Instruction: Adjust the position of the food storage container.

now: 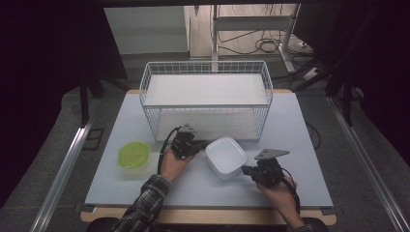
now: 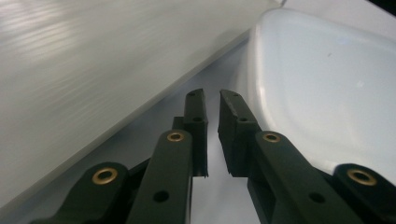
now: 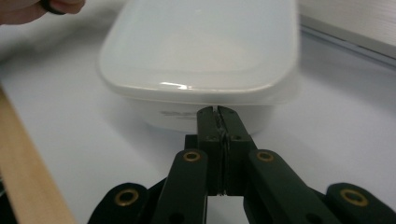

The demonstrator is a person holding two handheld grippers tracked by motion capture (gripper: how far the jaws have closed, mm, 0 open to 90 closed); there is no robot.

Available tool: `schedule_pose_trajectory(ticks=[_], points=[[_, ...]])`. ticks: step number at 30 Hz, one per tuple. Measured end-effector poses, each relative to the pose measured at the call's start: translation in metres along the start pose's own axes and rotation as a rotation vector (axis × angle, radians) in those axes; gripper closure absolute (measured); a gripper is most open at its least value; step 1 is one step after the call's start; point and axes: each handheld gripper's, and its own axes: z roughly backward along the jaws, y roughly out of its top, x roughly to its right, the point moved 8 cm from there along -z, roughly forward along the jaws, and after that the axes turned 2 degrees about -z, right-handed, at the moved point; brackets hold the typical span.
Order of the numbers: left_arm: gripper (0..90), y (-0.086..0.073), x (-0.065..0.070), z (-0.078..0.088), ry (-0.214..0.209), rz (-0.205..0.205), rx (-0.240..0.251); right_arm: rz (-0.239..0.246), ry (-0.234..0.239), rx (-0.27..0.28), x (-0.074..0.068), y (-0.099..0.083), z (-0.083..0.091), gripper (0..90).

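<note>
White container (image 1: 226, 156): rectangular with rounded corners, lidless, standing upright on the pale bench (image 1: 145, 116) at lower centre of the high view, just in front of the wire basket. In the right gripper view it sits at upper centre (image 3: 201, 56); in the left gripper view its rim runs down the right side (image 2: 327, 84).

Left tongs (image 1: 189, 144): left of the container in the high view, close by its upper left corner. Jaws nearly together with a narrow gap, nothing between them (image 2: 212, 100); whether they touch the container's rim cannot be told.

Right tongs (image 1: 245, 169): at the container's lower right edge. Jaws pressed together, tips right at the container's side wall below the rim (image 3: 217, 114), nothing seen pinched.

Wire basket (image 1: 145, 84): white, upper centre of the high view.

Green-lidded container (image 1: 133, 154): left side of the bench, well apart from both tongs.
</note>
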Motion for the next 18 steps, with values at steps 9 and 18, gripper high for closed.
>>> schedule_pose_trajectory(ticks=[9, 18], points=[[85.3, -0.012, 0.017, 0.011, -0.038, 0.017, -0.03, -0.069, -0.029, 0.014, 0.022, 0.003, -0.001, 86.9], [82.2, -0.037, 0.016, 0.04, -0.047, 0.081, -0.04, -0.039, -0.014, -0.018, 0.021, 0.013, -0.018, 89.1]])
